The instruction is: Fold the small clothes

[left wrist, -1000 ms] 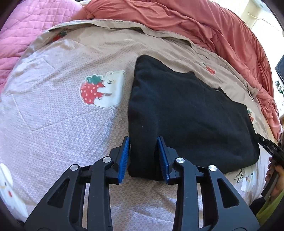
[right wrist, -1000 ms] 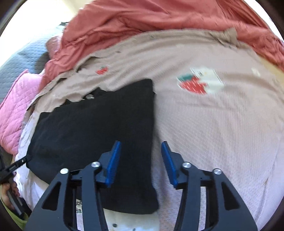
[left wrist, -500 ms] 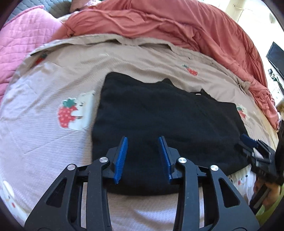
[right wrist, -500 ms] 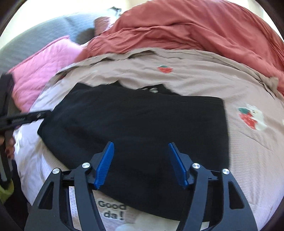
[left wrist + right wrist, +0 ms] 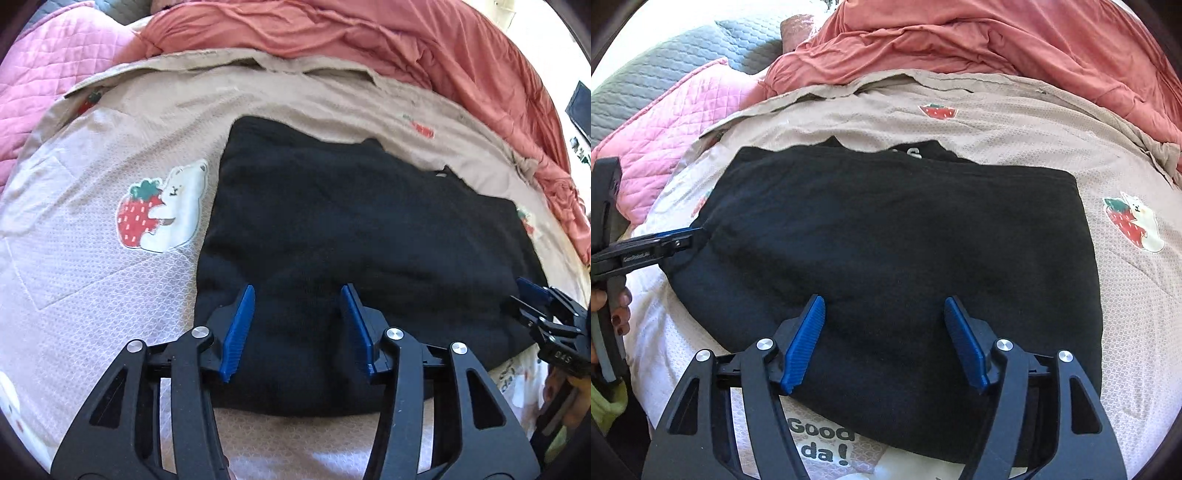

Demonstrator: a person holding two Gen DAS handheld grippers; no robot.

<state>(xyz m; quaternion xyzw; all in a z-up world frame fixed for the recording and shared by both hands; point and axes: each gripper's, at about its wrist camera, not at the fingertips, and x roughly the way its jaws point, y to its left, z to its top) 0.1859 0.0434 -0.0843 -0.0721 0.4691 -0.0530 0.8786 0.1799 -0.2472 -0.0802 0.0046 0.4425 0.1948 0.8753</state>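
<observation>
We see a black garment [image 5: 897,243] of matt, soft cloth on a beige textured bedsheet [image 5: 92,288]. The gripper pads [image 5: 803,345] look like ribbed blue plastic.

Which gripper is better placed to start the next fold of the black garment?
Neither clearly, by my reading. The left gripper sits over the near left end of the black garment and the right gripper over the near right part. Both are opening with only flat cloth beneath, so a two-handed fold looks likeliest.
</observation>
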